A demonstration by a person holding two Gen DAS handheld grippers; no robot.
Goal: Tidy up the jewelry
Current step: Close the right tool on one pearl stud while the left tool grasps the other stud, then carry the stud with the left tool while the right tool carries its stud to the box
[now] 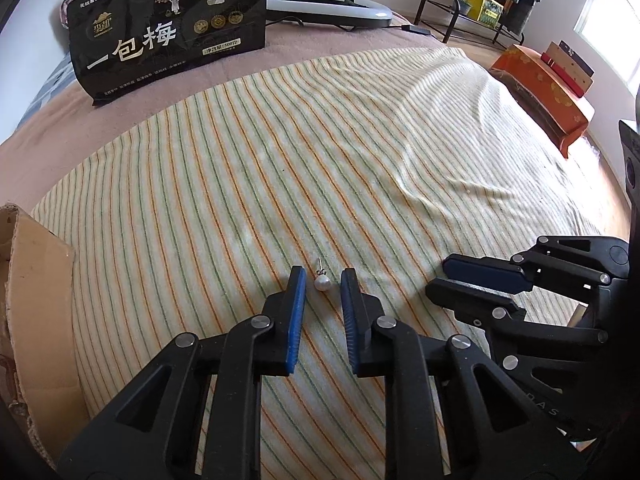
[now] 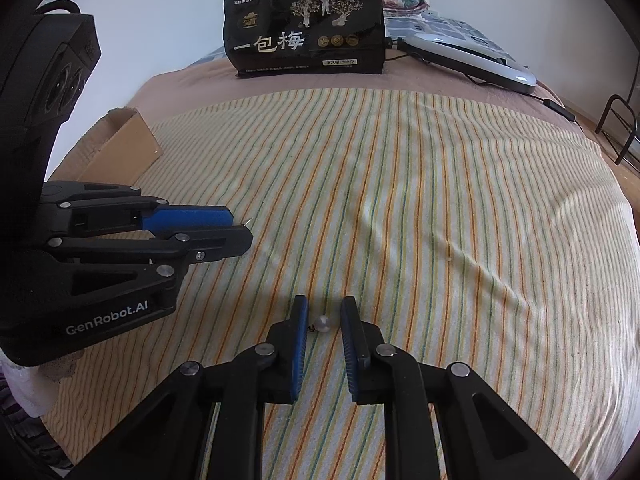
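A pearl stud earring (image 1: 322, 282) with a thin metal post lies on the striped cloth (image 1: 320, 152), right between the tips of my open left gripper (image 1: 322, 276), not touched by either pad. A second pearl earring (image 2: 322, 324) lies on the same cloth (image 2: 440, 200) between the tips of my open right gripper (image 2: 323, 305), also untouched. The right gripper shows at the right of the left wrist view (image 1: 444, 276). The left gripper shows at the left of the right wrist view (image 2: 240, 228), with the first earring's post just visible past its tip.
A cardboard box (image 2: 120, 148) stands at the cloth's left edge, also in the left wrist view (image 1: 36, 300). A black snack bag (image 2: 304, 32) and a white-grey device (image 2: 472, 60) with a cable sit at the bed's far end. An orange box (image 1: 544, 88) stands beyond the bed's right side.
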